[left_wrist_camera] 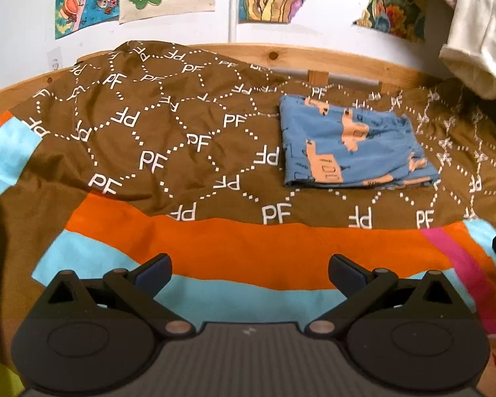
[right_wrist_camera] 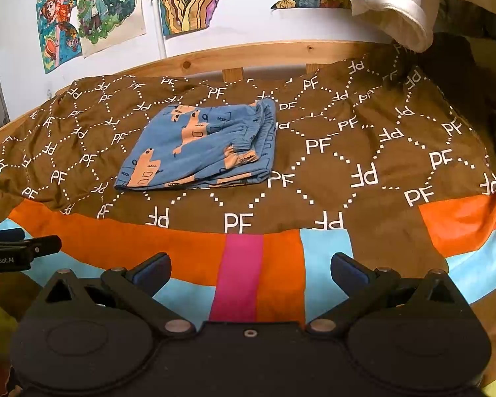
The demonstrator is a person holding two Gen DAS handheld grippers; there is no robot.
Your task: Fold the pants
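The blue pants (left_wrist_camera: 353,147) with orange prints lie folded into a flat rectangle on the brown "PF" bedspread (left_wrist_camera: 155,139), far ahead and to the right in the left wrist view. In the right wrist view the same pants (right_wrist_camera: 201,149) rest ahead and left of centre, waistband edge toward the right. My left gripper (left_wrist_camera: 249,273) is open and holds nothing, hovering over the orange and light-blue stripes. My right gripper (right_wrist_camera: 250,273) is also open and empty, well short of the pants. The left gripper's tip (right_wrist_camera: 20,246) shows at the left edge of the right wrist view.
A wooden bed rail (right_wrist_camera: 248,54) runs behind the bedspread (right_wrist_camera: 363,165), with posters (right_wrist_camera: 92,10) on the white wall. A white cloth (right_wrist_camera: 400,10) hangs at the upper right. Striped orange, pink and blue fabric (right_wrist_camera: 241,274) covers the near side.
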